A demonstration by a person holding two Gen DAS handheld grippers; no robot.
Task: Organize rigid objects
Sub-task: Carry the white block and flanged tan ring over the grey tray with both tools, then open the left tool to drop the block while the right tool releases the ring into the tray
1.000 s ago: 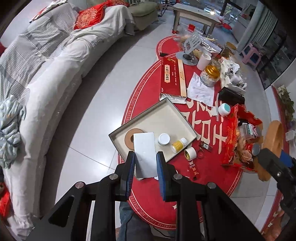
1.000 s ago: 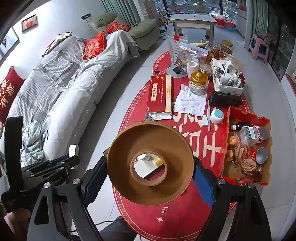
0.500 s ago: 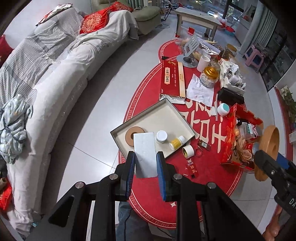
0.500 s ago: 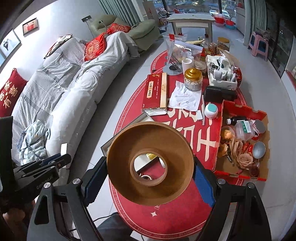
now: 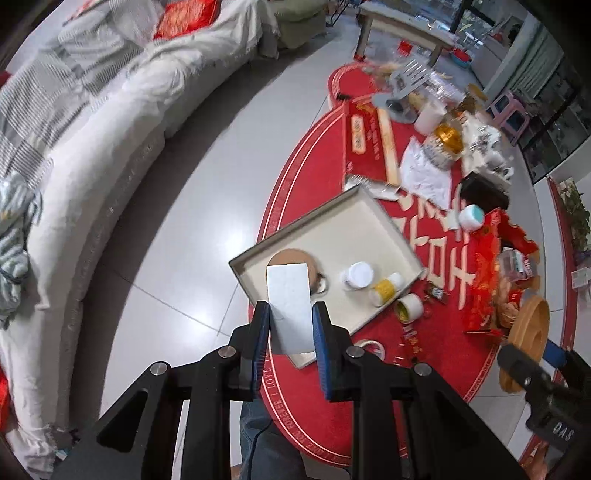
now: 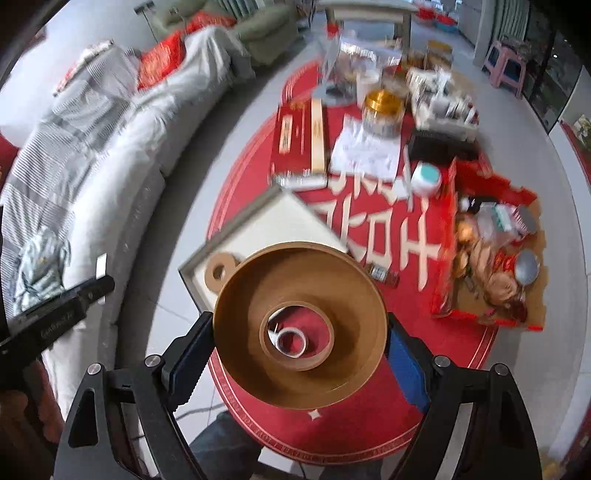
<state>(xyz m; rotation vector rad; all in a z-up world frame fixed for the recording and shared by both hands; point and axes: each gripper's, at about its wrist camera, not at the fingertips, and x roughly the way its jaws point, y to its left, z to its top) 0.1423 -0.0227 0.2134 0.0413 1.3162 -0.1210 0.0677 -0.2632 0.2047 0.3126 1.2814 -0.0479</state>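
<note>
Soft, even daylight fills the room, entering through the windows (image 5: pixel 476 22) at the far end. A pale glare patch shines on the glossy floor tiles (image 5: pixel 221 236) in the left wrist view, and the sofa (image 5: pixel 110 147) casts a broad, soft shadow along its base. Both fisheye pictures bend straight lines strongly and fade to black corners. The right wrist view is smeared by motion blur, worst across the clutter on the red rug (image 6: pixel 424 295); the left wrist view is sharper, blurring only toward its upper edge.
</note>
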